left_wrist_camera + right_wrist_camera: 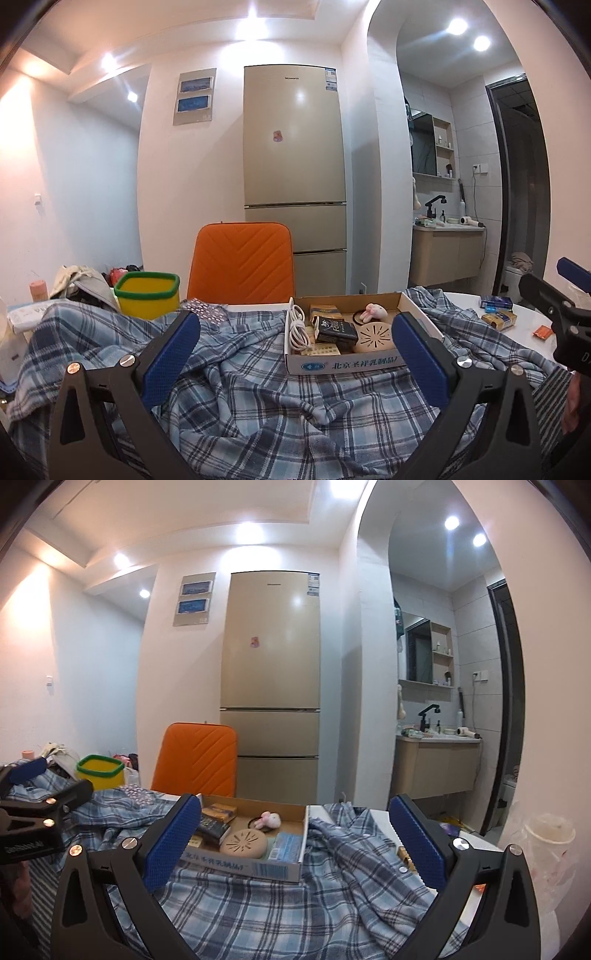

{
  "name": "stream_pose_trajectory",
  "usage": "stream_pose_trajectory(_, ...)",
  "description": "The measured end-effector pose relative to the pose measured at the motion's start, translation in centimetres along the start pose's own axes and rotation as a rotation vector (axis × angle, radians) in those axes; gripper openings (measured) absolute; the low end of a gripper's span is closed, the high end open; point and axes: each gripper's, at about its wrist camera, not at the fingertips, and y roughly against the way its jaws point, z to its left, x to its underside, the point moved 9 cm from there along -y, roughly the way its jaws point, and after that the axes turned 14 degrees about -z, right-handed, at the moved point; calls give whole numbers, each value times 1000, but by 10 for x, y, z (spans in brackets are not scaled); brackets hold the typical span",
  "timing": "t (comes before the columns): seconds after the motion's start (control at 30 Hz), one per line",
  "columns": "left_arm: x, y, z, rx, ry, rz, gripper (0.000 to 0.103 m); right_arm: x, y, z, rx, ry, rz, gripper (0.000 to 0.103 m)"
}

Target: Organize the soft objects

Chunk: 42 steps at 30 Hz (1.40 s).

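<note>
A crumpled blue plaid shirt [258, 398] lies spread over the table; it also shows in the right wrist view [295, 908]. A shallow cardboard box [343, 363] sits on it, holding a small pink plush bunny [373, 312], a white cable, dark packets and a beige round disc; the box [258, 867] and bunny [269, 819] show in the right wrist view too. My left gripper [295, 354] is open and empty above the shirt, in front of the box. My right gripper [295, 842] is open and empty over the shirt, near the box.
A yellow bin with a green rim [147, 295] and a clothes pile [79, 282] stand at the back left. An orange chair [242, 262] stands behind the table. Small packets [500, 319] lie on the white tabletop at right. A plastic-wrapped cup [546, 845] stands at right.
</note>
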Motion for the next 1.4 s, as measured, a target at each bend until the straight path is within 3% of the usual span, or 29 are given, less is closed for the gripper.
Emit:
stream_pose_trajectory(0.33, -2, 8, -1, -14, -22, -35, 103, 10, 3, -10, 6, -60, 4, 103)
stream_pose_trajectory(0.63, -6, 13, 4, -33, -12, -67, 103, 15, 1, -6, 3, -41, 12, 103)
stream_pose_trajectory(1.4, -5, 11, 4, -44, -19, -73, 103, 16, 0, -5, 3, -39, 14, 103)
